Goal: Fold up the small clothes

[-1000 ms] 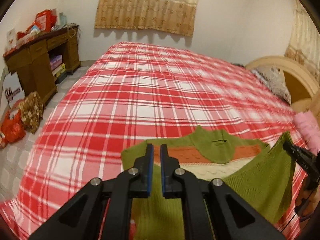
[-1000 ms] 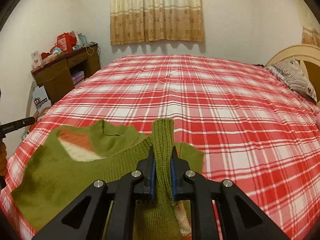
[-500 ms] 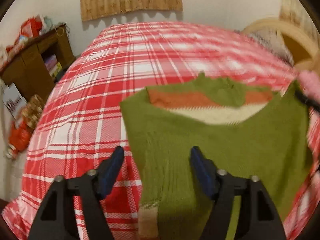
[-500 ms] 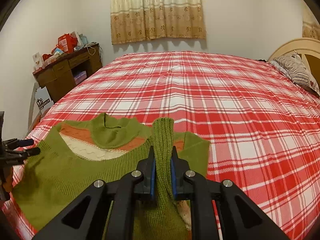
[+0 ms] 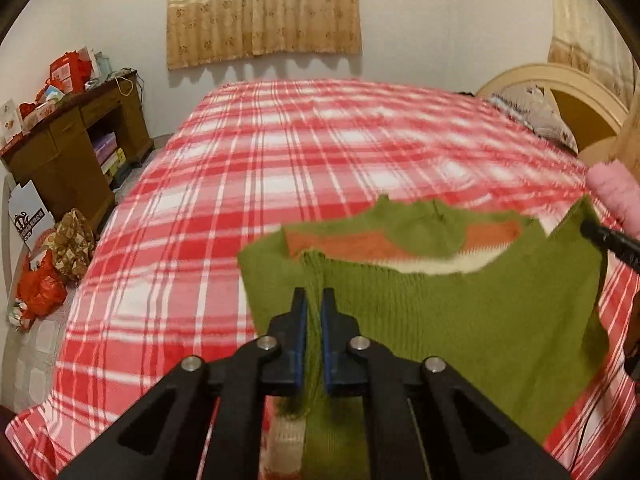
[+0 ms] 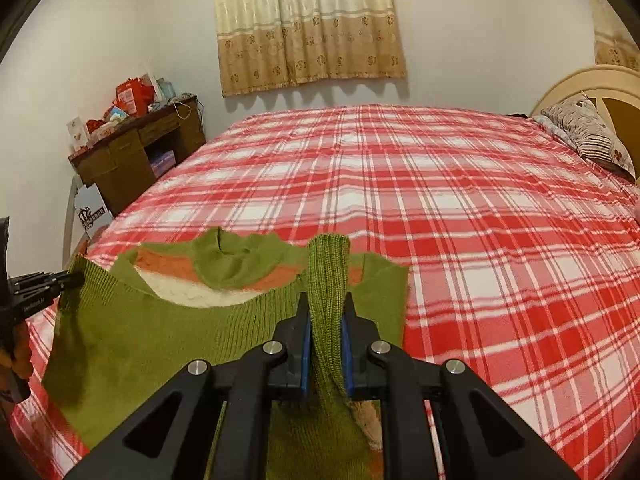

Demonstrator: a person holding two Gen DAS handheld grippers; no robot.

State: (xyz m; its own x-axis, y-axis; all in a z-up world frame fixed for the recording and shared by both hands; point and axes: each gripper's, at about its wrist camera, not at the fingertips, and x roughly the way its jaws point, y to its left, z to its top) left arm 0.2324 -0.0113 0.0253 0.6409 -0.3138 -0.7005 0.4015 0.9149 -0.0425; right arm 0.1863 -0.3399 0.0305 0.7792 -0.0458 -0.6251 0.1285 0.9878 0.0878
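Note:
A small green knit sweater (image 5: 460, 312) with an orange and cream band below the collar lies at the near edge of the red plaid bed (image 5: 320, 152). My left gripper (image 5: 314, 300) is shut on a pinch of its green knit at the left side. In the right wrist view my right gripper (image 6: 326, 312) is shut on a ribbed green fold of the sweater (image 6: 160, 328) at its right side. The left gripper's tips (image 6: 60, 280) show at the sweater's far left corner, and the right gripper's tips (image 5: 600, 232) show at its far right corner.
A brown wooden desk (image 5: 68, 156) with red packages on top stands left of the bed. Bags (image 5: 44, 276) lie on the floor beside it. A pillow (image 6: 588, 136) and a cream headboard (image 6: 600, 88) are at the right. Curtains hang on the back wall.
My left gripper opened over the sweater's left side, then shut on the green knit. My right gripper has kept its hold on the ribbed fold, and the collar now shows more fully.

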